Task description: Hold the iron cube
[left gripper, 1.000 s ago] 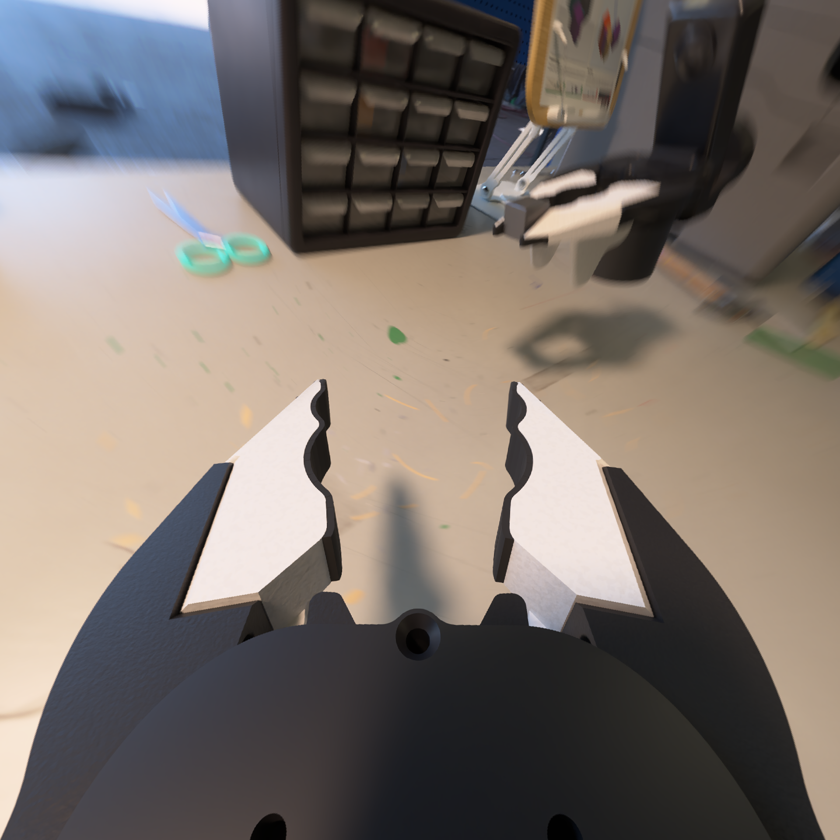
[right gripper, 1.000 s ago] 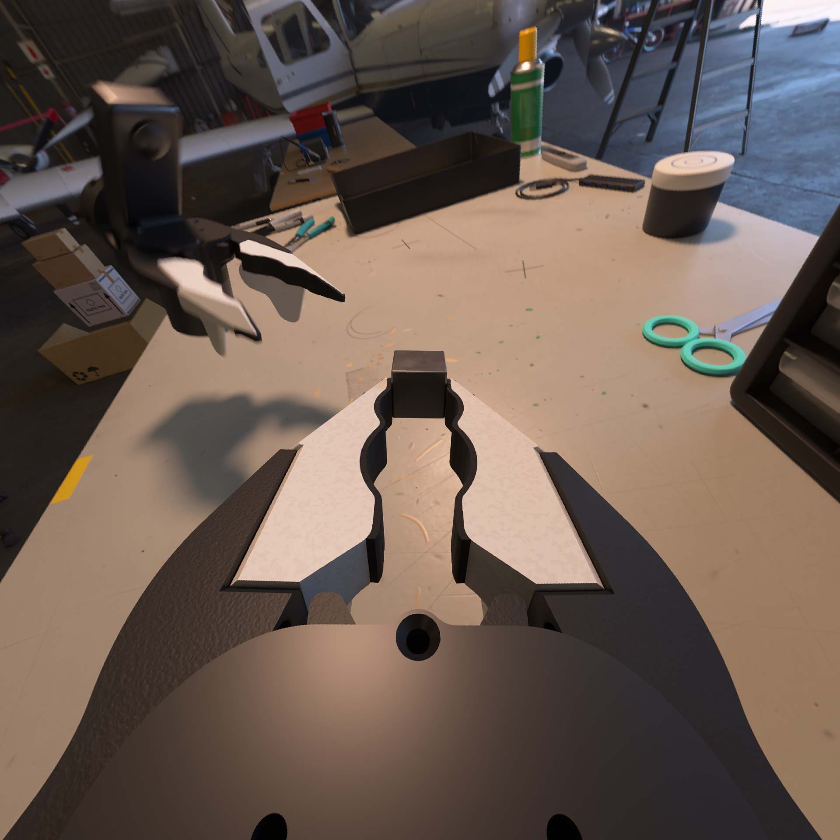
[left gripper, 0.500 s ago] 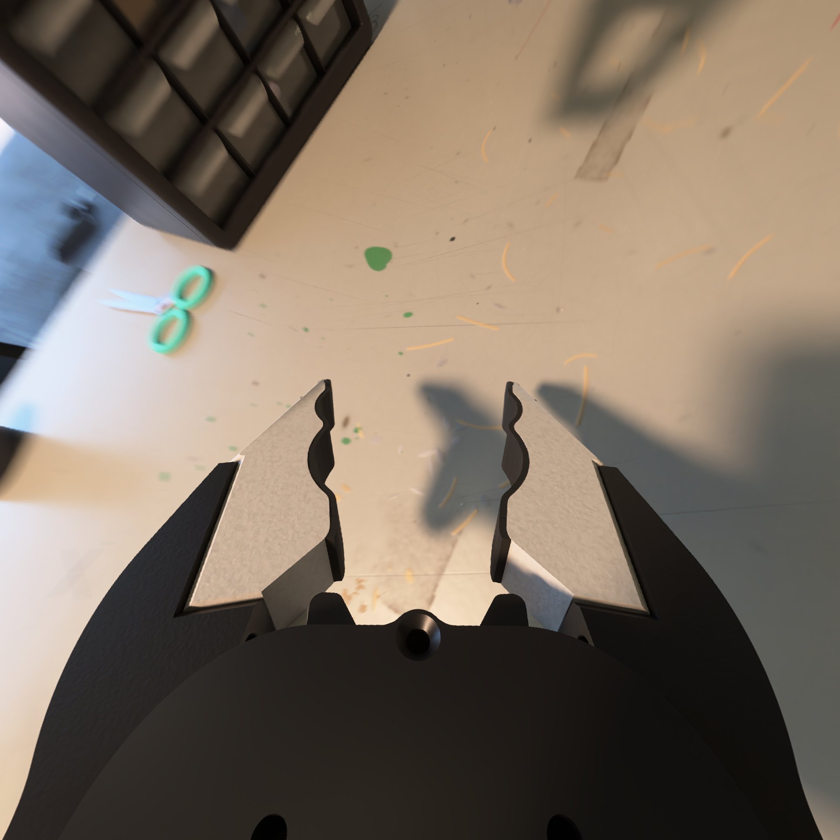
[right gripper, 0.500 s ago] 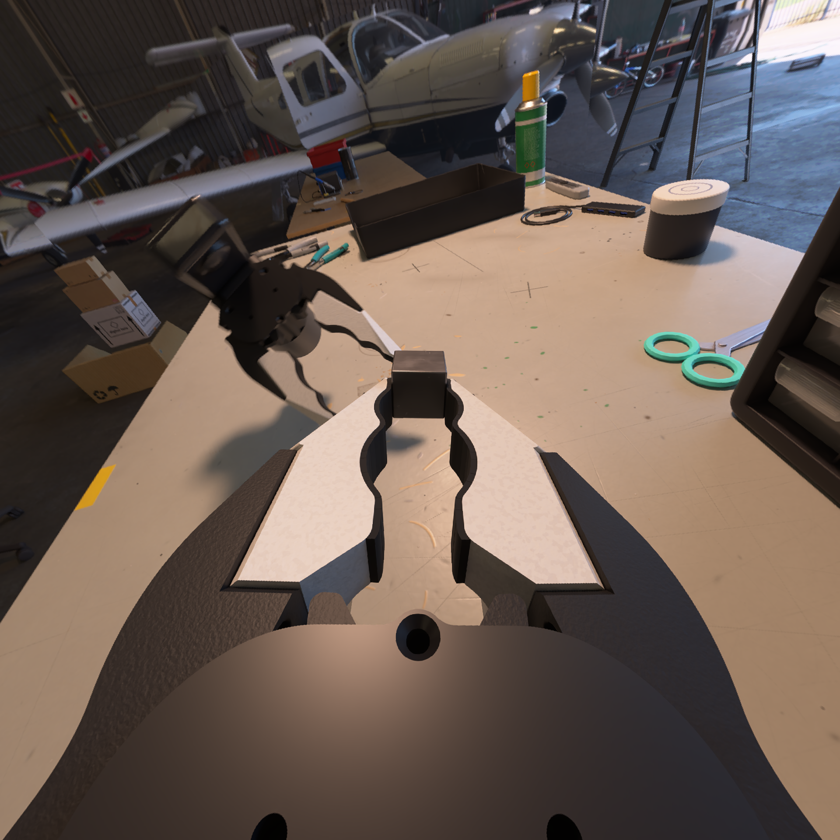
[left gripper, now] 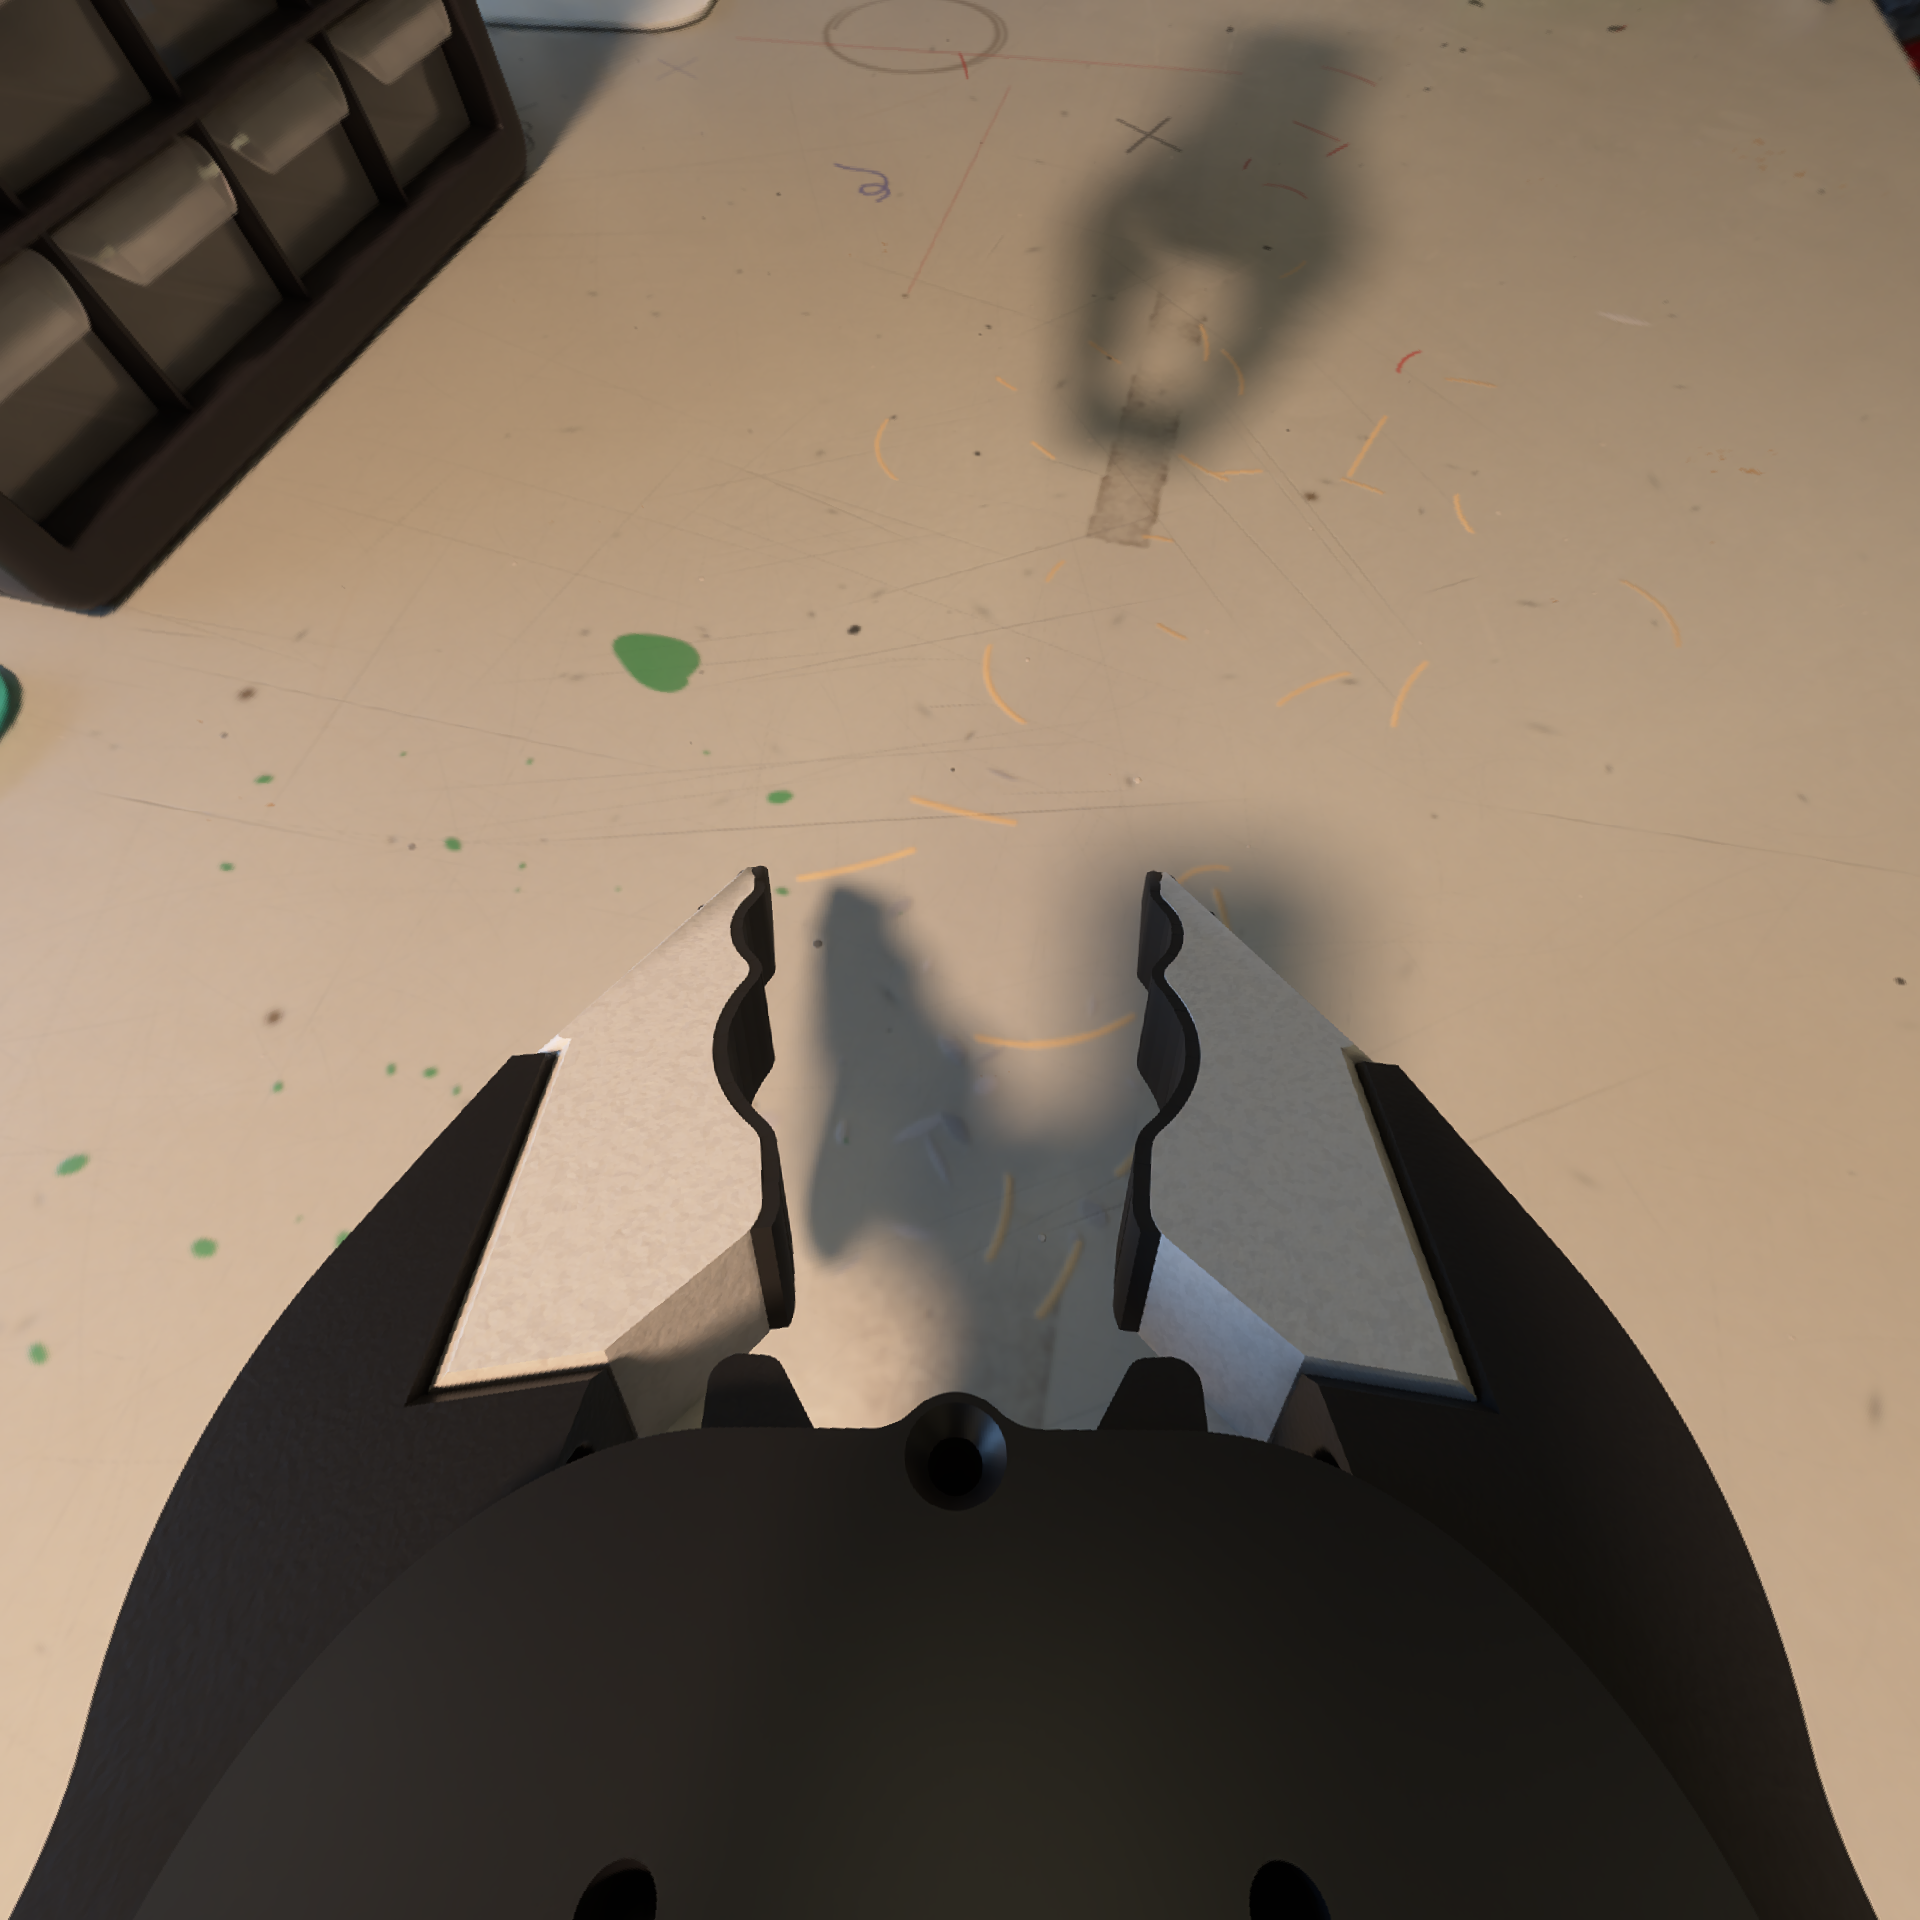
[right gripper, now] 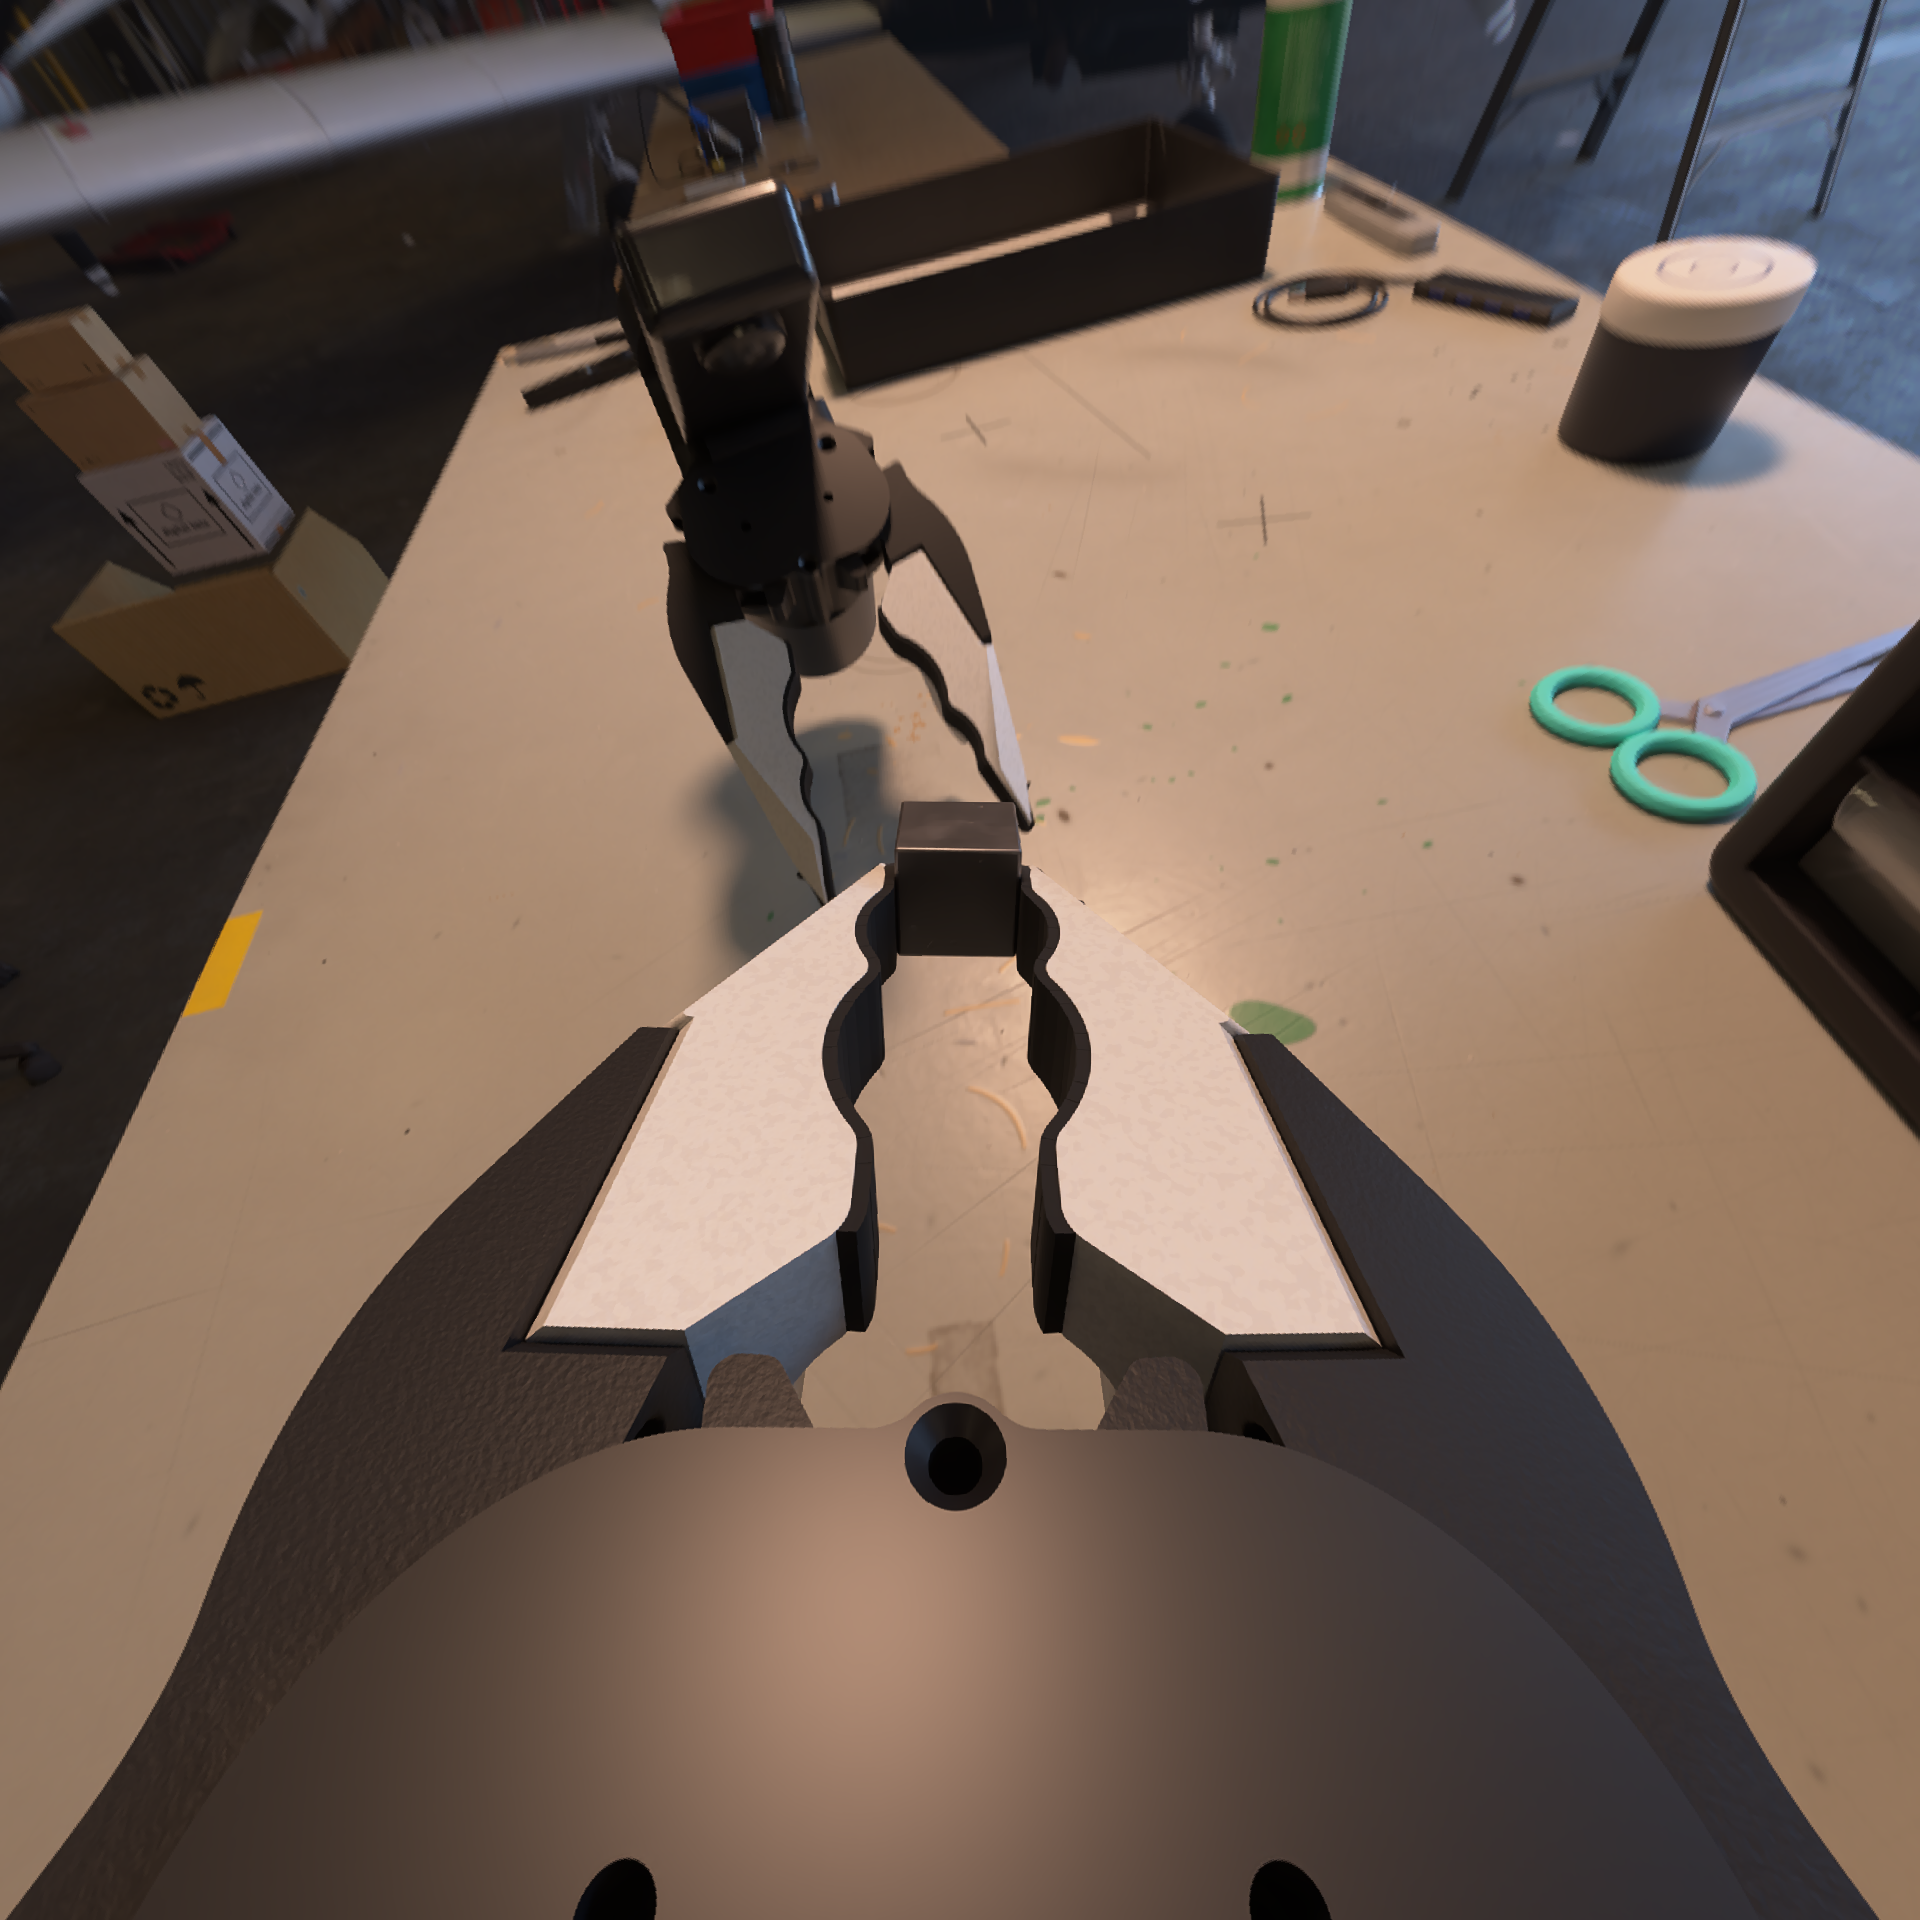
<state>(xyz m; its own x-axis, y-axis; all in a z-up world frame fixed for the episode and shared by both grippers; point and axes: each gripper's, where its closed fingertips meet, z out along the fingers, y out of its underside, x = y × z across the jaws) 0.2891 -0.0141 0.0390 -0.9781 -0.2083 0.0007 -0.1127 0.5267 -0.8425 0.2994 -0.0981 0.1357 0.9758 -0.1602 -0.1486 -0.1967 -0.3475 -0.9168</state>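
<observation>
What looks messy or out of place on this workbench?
Only the beige tabletop itself: green paint splatters, orange scratch marks and pencil marks dirty it. The small dark iron cube sits squarely between the right gripper tips; nothing is spilled or toppled.

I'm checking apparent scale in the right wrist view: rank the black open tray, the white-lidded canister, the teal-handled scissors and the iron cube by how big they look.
Largest to smallest as they look:
1. black open tray
2. white-lidded canister
3. teal-handled scissors, partly cut off at the frame edge, so close to the canister and unsure
4. iron cube, though it sits nearest the camera

dark iron cube, upright, gripped
</observation>
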